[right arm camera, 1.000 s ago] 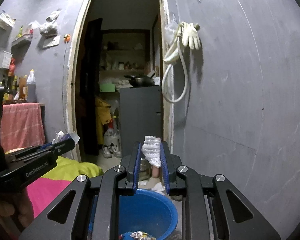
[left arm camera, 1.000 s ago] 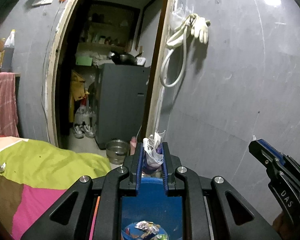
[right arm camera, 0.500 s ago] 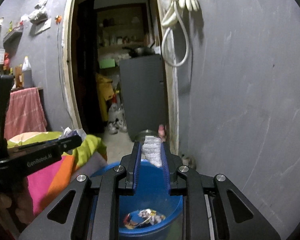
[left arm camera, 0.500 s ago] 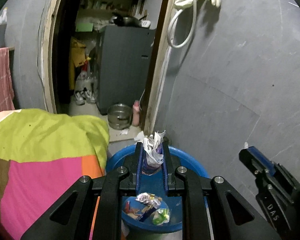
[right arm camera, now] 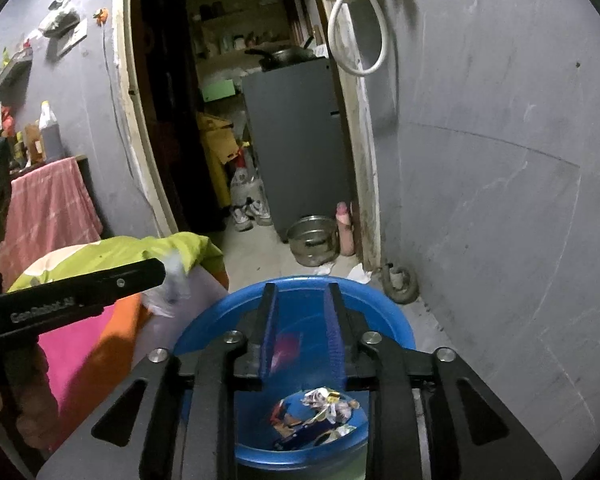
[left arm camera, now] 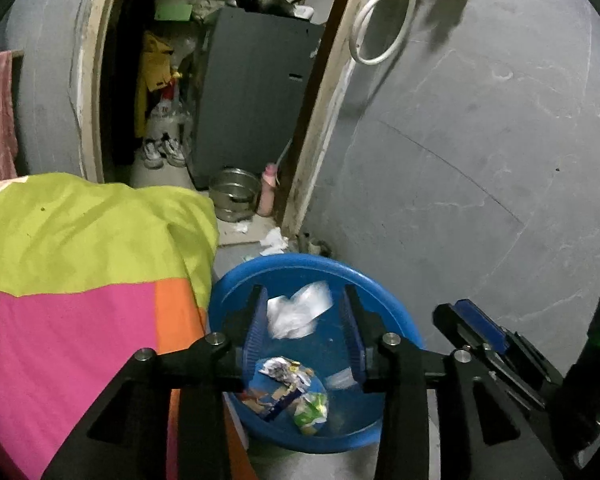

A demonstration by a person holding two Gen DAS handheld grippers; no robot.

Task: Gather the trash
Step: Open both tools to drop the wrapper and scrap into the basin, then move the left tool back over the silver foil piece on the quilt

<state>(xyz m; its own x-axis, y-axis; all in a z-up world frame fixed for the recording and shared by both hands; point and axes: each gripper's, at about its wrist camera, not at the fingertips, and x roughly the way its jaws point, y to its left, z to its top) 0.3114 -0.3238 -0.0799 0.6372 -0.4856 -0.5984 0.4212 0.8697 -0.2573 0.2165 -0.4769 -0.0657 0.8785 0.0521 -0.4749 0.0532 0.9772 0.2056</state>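
Both grippers are hanging over the blue basin, tilted further down than a second ago, when each was pinching a scrap. The left gripper is now standing spread; its crumpled white plastic is showing loose between the fingers, blurred, probably dropping, though contact with a pad cannot be ruled out. The right gripper is also spread and holding nothing; its white wad is gone from the fingers, and a pale piece on the basin wall may be that wad. So this release is finishing or finished.

Trash pile is lying at the basin bottom: crushed foil-print wrappers, a green packet. More white scraps are lying on the floor beyond the basin, near the doorframe, so collecting is likely not over. Quilt is lying just beside the basin.
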